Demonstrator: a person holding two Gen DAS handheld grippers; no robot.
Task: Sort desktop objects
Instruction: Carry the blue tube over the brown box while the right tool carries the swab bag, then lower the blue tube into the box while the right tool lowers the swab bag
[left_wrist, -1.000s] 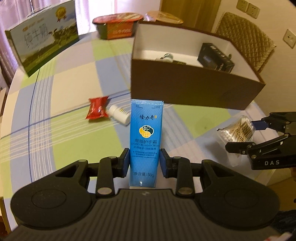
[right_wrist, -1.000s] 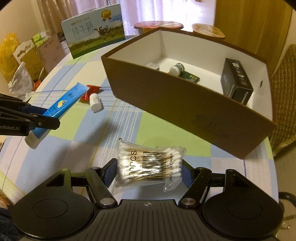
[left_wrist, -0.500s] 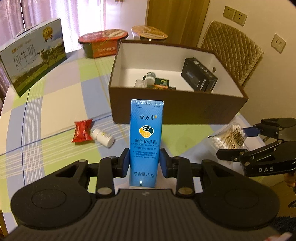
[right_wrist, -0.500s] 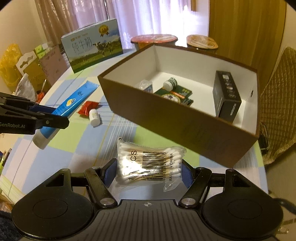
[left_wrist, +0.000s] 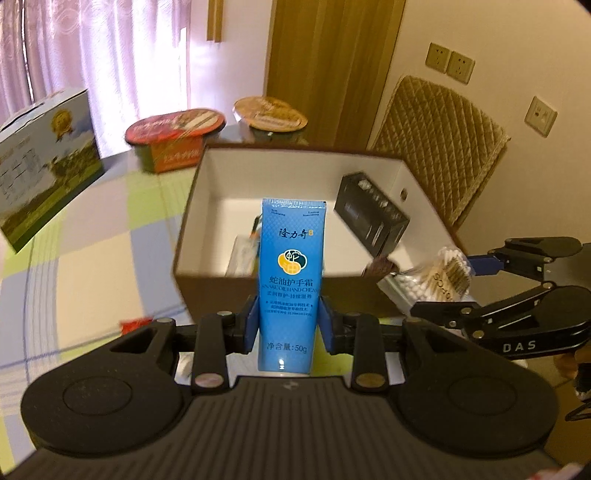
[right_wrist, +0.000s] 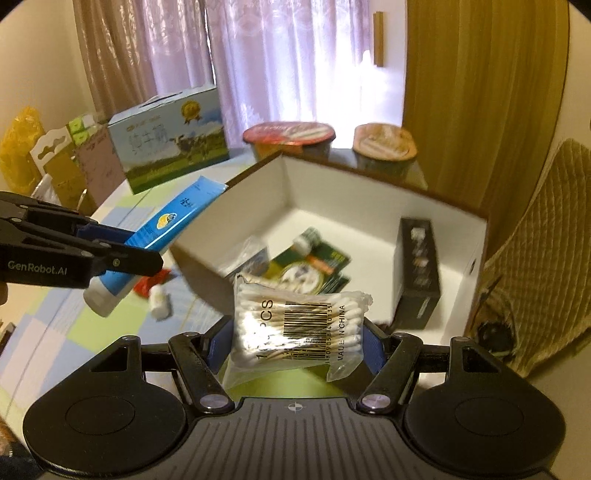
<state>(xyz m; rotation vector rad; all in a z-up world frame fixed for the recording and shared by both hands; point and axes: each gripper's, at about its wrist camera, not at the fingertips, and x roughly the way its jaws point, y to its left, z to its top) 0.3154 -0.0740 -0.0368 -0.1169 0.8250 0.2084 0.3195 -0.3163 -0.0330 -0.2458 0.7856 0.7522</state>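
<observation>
Both loads held at the box, ready to drop.

My left gripper (left_wrist: 289, 325) clamps the tube (left_wrist: 291, 280) near its cap end, long axis pointing ahead over the near wall of the box (left_wrist: 236, 291); print reads "SNAKE OIL HAND CREAM", "50g". My right gripper (right_wrist: 295, 347) pinches the swab bag (right_wrist: 295, 325), "MADE IN CHINA", crosswise, with the box interior ahead and below. Right is nearer the opening. Gripper bodies read "GenRobot.AI" and "DAS".
</observation>
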